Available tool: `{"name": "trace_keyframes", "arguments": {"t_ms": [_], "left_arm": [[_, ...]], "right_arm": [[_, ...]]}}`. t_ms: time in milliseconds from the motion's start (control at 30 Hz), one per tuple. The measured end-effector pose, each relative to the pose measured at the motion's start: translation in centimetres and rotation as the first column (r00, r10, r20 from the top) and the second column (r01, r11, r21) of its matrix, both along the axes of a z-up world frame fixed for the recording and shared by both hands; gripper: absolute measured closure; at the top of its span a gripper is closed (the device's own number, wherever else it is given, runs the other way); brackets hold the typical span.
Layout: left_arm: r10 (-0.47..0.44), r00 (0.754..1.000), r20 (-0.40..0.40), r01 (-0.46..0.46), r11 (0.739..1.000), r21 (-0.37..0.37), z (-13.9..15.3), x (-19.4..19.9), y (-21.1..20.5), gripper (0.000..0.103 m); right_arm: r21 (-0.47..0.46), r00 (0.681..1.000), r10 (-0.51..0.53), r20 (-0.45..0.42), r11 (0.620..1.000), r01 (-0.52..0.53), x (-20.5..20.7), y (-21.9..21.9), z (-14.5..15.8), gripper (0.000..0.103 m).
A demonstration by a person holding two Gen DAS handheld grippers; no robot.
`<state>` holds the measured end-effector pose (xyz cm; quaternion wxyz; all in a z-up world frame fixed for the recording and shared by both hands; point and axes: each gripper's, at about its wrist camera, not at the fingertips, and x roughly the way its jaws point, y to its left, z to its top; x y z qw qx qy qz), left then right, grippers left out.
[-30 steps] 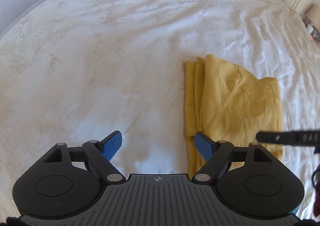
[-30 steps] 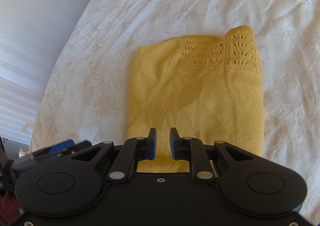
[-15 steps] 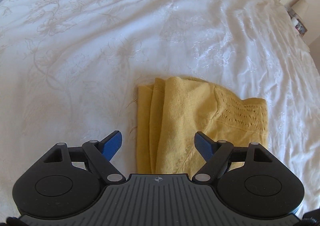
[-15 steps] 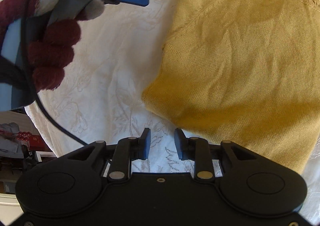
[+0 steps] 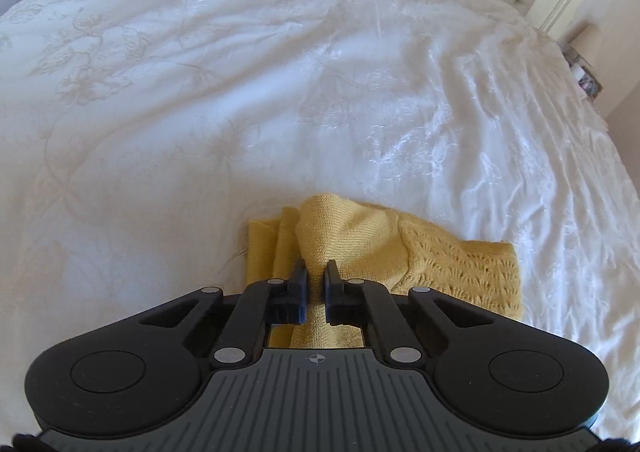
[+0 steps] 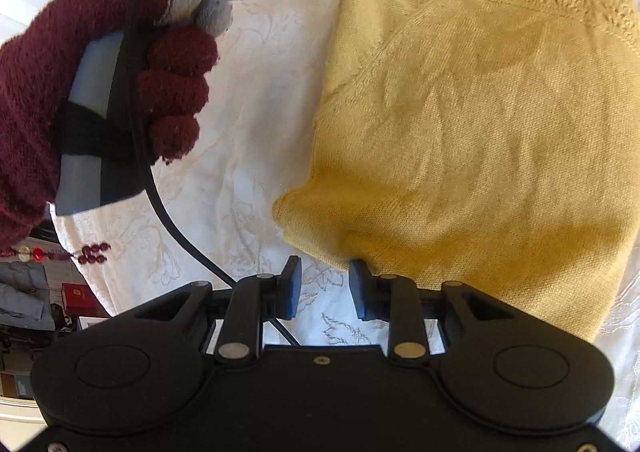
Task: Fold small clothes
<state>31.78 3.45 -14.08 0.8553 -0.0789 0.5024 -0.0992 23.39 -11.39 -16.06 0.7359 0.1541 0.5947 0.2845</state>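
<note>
In the left wrist view we see the left gripper [image 5: 316, 272] pinched onto a raised fold of the yellow knit [image 5: 352, 232], its fingers nearly together with cloth between them. The knit lies folded on the white bedspread [image 5: 240, 92], low and centre in that frame, its lacy band to the right. In the right wrist view the right gripper [image 6: 324, 282] stands partly open, holding nothing; its right finger [image 6: 360, 288] sits at the knit's near edge, and we cannot tell whether it touches. A maroon-gloved hand [image 6: 80, 92] grips the left tool at upper left.
</note>
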Motion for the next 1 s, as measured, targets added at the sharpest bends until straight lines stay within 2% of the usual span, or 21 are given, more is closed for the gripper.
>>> {"name": "trace_keyframes", "arguments": {"t_ms": [100,133,167,233,300,333,367,400,467,500,600,667,800,867,1000], "left_arm": [[0.056,0.997,-0.047,-0.054,0.997,0.047,-1.3,-0.1,1.6,0.096],[0.073,0.995,-0.074,-0.069,0.996,0.057,-1.9,0.3,2.2,0.096],[0.087,0.991,-0.101,-0.083,0.996,0.043,-2.4,0.5,3.1,0.096],[0.106,0.987,-0.122,-0.108,0.994,-0.006,-2.6,0.7,4.5,0.095],[0.117,0.989,-0.093,-0.119,0.993,-0.012,-2.0,0.5,5.5,0.095],[0.108,0.991,-0.078,-0.109,0.994,-0.008,-1.7,0.4,5.7,0.094],[0.087,0.994,-0.068,-0.088,0.996,-0.01,-1.3,0.2,5.9,0.092],[0.065,0.996,-0.065,-0.066,0.998,-0.02,-1.1,-0.1,5.9,0.089],[0.019,0.998,-0.056,-0.022,0.998,-0.055,-0.6,-0.8,5.9,0.068],[0.0,0.999,-0.054,-0.004,0.997,-0.074,-0.4,-1.2,5.8,0.065],[-0.061,0.996,-0.068,0.052,0.991,-0.127,-0.4,-2.8,5.1,0.046],[-0.081,0.994,-0.077,0.07,0.988,-0.141,-0.5,-4.1,4.7,0.022],[-0.099,0.986,-0.131,0.076,0.982,-0.172,-1.3,-6.2,3.8,0.017],[-0.094,0.983,-0.161,0.063,0.98,-0.187,-1.9,-7.0,3.4,0.009],[-0.09,0.968,-0.233,0.042,0.978,-0.202,-3.6,-7.7,2.5,0.009]], "right_arm": [[0.023,0.999,-0.019,0.033,1.0,0.018,-0.3,-1.5,1.5,0.063],[0.028,0.998,-0.033,0.049,0.999,0.032,-0.3,-2.3,2.1,0.058],[0.031,0.997,-0.049,0.063,0.998,0.047,-0.2,-3.1,2.7,0.05],[0.029,0.992,-0.085,0.096,0.996,0.083,0.4,-4.8,3.6,0.044],[0.019,0.979,-0.142,0.145,0.99,0.141,1.3,-6.7,4.6,0.043],[0.018,0.971,-0.17,0.171,0.985,0.169,1.9,-7.7,4.9,0.035],[0.017,0.96,-0.198,0.197,0.98,0.199,2.4,-8.6,5.0,0.021],[0.017,0.951,-0.222,0.217,0.974,0.224,3.2,-9.7,5.1,0.016],[-0.001,0.934,-0.262,0.242,0.963,0.27,4.7,-10.4,5.2,0.013],[-0.02,0.926,-0.282,0.251,0.955,0.297,5.3,-10.8,5.1,0.012],[-0.023,0.906,-0.34,0.25,0.934,0.357,6.7,-11.8,4.2,0.004],[-0.003,0.899,-0.37,0.234,0.924,0.382,7.0,-12.3,3.5,0.001],[0.003,0.901,-0.385,0.199,0.92,0.392,7.9,-12.8,1.9,0.001],[0.011,0.908,-0.379,0.177,0.924,0.383,8.4,-13.1,1.2,0.001],[0.037,0.92,-0.368,0.133,0.93,0.367,9.2,-13.5,0.0,0.001]]}}
